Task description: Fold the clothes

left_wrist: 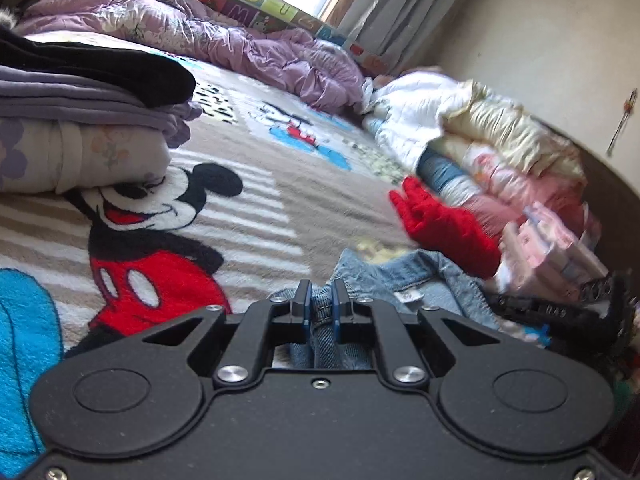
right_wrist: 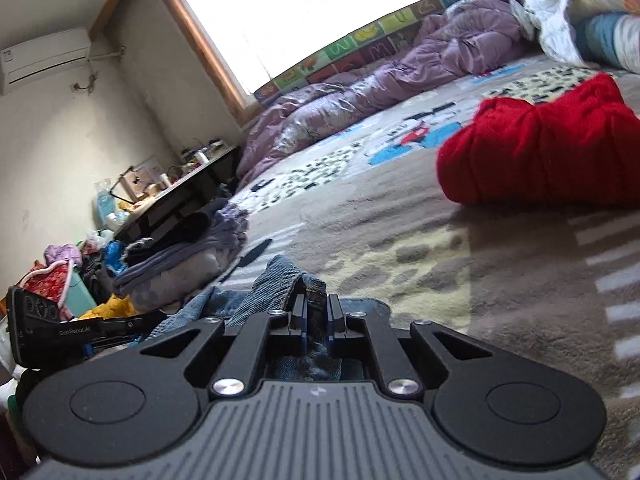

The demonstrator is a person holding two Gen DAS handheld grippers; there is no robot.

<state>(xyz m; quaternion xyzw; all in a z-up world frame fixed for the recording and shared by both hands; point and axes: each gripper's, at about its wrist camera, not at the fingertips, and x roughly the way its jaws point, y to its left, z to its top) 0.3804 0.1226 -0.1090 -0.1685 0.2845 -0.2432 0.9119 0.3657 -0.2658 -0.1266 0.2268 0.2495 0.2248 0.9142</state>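
Both jaws were pinched tight on the denim jacket: your left gripper and right gripper each held some. It lay crumpled near you on the blanket, not folded. A folded stack sat far left; the red sweater waited.

Two low, close views skim across a bed toward the window. Both share the red garment, purple duvet and denim.
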